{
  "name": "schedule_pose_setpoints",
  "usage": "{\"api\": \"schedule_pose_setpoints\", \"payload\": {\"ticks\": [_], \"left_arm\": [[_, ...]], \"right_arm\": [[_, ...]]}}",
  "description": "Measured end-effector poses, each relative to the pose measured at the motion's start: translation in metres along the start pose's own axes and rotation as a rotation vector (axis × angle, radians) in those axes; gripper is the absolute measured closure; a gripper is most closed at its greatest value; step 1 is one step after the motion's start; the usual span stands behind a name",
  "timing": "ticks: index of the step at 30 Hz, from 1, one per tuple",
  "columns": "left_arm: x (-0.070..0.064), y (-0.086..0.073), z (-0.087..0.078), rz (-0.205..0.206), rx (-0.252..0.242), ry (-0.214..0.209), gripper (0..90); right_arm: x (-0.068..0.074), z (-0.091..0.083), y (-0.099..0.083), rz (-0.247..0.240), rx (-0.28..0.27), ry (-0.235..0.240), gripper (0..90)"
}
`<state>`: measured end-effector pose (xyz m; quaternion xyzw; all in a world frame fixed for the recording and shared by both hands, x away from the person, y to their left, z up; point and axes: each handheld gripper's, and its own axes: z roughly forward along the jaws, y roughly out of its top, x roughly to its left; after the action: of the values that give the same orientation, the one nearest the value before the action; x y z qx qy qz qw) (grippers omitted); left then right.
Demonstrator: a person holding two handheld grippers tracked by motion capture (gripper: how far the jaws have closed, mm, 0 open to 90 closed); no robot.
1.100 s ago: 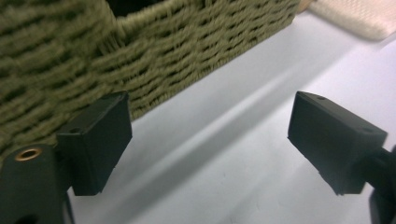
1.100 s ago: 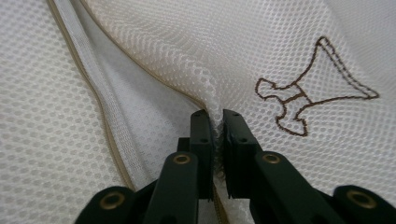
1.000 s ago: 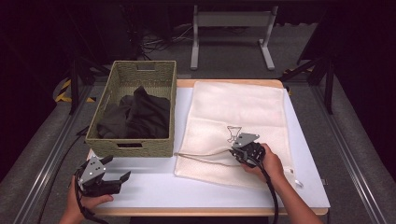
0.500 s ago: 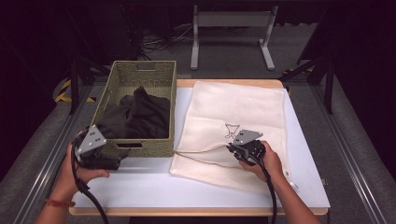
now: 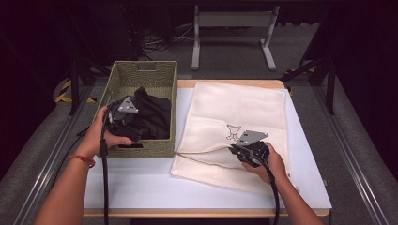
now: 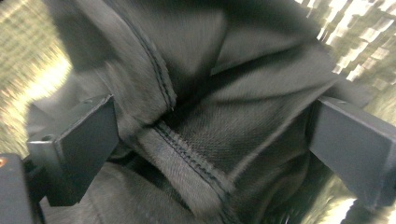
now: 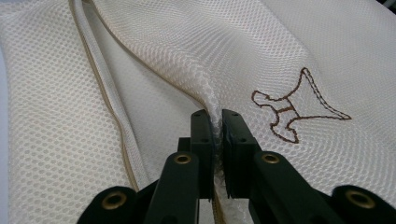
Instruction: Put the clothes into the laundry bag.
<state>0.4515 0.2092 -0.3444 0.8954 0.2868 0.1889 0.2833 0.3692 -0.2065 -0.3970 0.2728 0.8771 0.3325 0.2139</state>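
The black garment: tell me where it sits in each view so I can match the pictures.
High view: the black garment lies in the basket, upper left, by the left tool.
Left gripper view: it spreads across the middle between the open jaws.
Right gripper view: not in it.
Shared landmark: the woven basket wall.

The bag is made of cream mesh cloth, open-holed and matt, with a smooth corded hem and a brown stitched emblem. The garment is of black woven cloth, matt, with raised seams. The basket is woven from coarse green fibre. The table is smooth and white, edged in wood.
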Motion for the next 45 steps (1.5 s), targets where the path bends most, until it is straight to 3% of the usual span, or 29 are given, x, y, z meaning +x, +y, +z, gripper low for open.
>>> {"api": "schedule_pose_setpoints", "payload": {"ticks": [2,6,9,11,15,18,21,25,31,33,35,36,37,42,43,45], "left_arm": [[0.001,0.002,0.003,0.016,0.022,0.015,4.5],[0.004,0.011,0.018,0.075,0.137,0.005,2.7],[0.012,0.013,0.027,0.082,0.149,-0.011,0.8],[0.017,0.011,0.035,0.071,0.159,-0.055,0.2],[0.020,0.009,0.052,0.093,0.286,-0.157,0.2],[0.020,0.012,0.058,0.110,0.363,-0.199,3.9],[0.017,0.013,0.066,0.161,0.408,-0.133,4.7],[0.013,0.007,0.080,0.181,0.437,-0.112,0.4],[0.010,0.010,0.084,0.194,0.489,-0.097,1.6],[0.010,0.010,0.082,0.200,0.480,-0.093,7.4],[0.010,0.010,0.081,0.203,0.475,-0.087,19.2],[0.011,0.011,0.078,0.222,0.463,-0.071,19.2],[0.010,0.012,0.075,0.234,0.454,-0.045,32.8],[0.010,0.013,0.071,0.246,0.430,-0.002,52.4],[0.010,0.013,0.070,0.246,0.410,0.052,55.4],[0.010,0.012,0.069,0.251,0.397,0.056,57.7]], "right_arm": [[-0.001,0.000,0.000,-0.001,-0.004,0.001,83.3],[-0.002,-0.001,0.000,0.007,-0.005,0.011,83.5],[-0.002,-0.001,0.000,0.008,-0.004,0.013,83.6],[-0.002,-0.001,-0.001,0.005,-0.002,0.014,83.7],[-0.002,0.002,-0.002,0.008,0.005,0.024,83.8],[-0.003,0.003,-0.003,0.006,0.012,0.030,83.8],[-0.003,0.003,-0.004,0.007,0.010,0.032,83.8],[-0.002,0.003,-0.004,0.007,0.011,0.028,83.8],[0.000,0.002,-0.004,0.003,0.011,0.022,83.8],[0.000,0.001,-0.004,0.001,0.009,0.021,83.6],[0.000,0.000,-0.004,0.001,0.006,0.019,83.6],[0.000,0.000,-0.004,0.001,0.006,0.019,83.6],[0.000,0.000,-0.004,0.002,0.005,0.019,83.6],[0.001,0.000,-0.004,0.000,0.005,0.018,83.9],[0.001,0.000,-0.004,-0.003,0.004,0.014,84.4],[0.001,-0.001,-0.004,-0.004,0.001,0.013,84.8]]}}
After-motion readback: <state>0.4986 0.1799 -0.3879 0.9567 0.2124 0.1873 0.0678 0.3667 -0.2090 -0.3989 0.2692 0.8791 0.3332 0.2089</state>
